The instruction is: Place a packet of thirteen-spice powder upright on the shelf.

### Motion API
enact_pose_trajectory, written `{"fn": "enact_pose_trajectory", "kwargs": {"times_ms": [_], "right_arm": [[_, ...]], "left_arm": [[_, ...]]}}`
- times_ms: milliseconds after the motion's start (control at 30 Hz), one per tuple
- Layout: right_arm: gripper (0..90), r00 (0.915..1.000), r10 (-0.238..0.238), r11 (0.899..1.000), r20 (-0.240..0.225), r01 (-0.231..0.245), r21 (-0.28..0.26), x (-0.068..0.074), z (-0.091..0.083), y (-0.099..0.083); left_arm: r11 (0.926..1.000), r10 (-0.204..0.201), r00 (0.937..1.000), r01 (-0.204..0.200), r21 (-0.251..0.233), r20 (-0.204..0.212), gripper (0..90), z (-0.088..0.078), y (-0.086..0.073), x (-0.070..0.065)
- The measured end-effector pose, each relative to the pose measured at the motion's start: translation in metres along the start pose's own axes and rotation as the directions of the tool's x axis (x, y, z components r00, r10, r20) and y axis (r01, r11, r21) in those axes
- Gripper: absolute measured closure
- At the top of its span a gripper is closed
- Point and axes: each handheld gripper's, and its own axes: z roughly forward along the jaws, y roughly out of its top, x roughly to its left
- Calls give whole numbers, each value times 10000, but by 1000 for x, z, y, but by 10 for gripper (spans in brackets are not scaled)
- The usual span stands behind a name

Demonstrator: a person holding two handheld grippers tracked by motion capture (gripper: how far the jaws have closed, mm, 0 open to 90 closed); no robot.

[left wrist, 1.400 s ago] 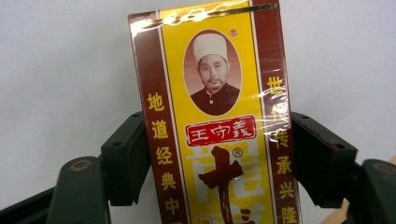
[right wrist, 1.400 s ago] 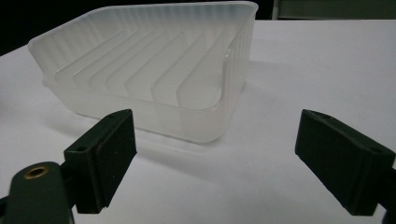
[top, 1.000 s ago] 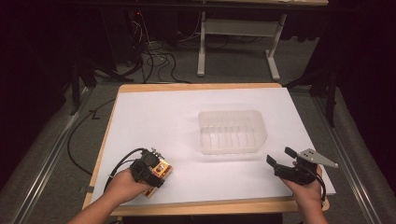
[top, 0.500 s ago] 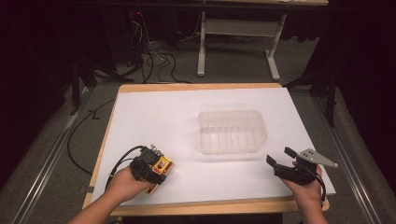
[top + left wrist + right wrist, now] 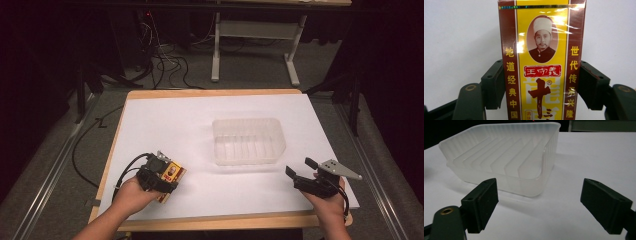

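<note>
Near the front left corner of the white table (image 5: 165, 120), lying flat: yellow-and-maroon box (image 5: 171, 174), label up, clamped across its narrow sides by the left gripper (image 5: 161, 175). Jaws just closed in, both pads flush on the maroon edges in the left gripper view, box (image 5: 541, 62) running straight out between them; gripped low down, probably so the long body stays balanced when raised. Not yet lifted, by the look of it. Well apart, right of centre: clear ribbed tray (image 5: 248, 140), empty, most likely where the box goes. At the front right, right gripper (image 5: 301, 169) hovering with jaws spread wide, nothing between them, aimed at the tray (image 5: 506, 162), perhaps ready to steady it, since light plastic would slide on the smooth sheet.
</note>
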Motion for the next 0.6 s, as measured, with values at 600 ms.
{"fn": "enact_pose_trajectory", "kwargs": {"times_ms": [600], "right_arm": [[100, 9995, -260, 9996, -180, 261, 48, 6, -1, 3]], "left_arm": [[9626, -356, 9986, 239, -2697, -388, 323, -5, -4, -10]]}}
